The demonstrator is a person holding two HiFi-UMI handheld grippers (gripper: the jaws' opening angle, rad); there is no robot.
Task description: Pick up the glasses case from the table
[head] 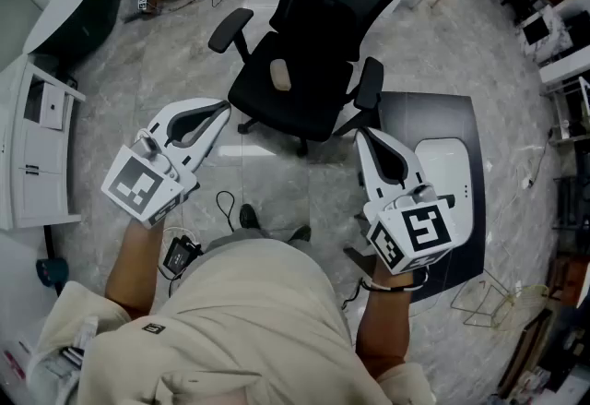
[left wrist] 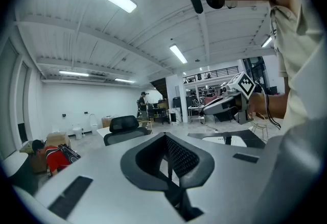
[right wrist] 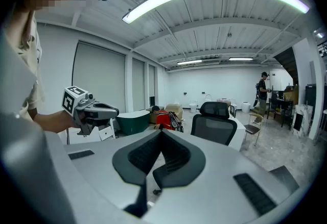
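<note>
Jaws of the left tool and right tool sit clenched, empty, before an office chair.

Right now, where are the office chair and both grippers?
office chair (head: 318, 85), head view, on the seat.
left gripper (head: 223, 108), head view, at the closed jaw tips.
right gripper (head: 362, 133), head view, at the closed jaw tips.

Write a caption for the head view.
Person holds white left gripper and white right gripper, both shut, before a black office chair.
</note>
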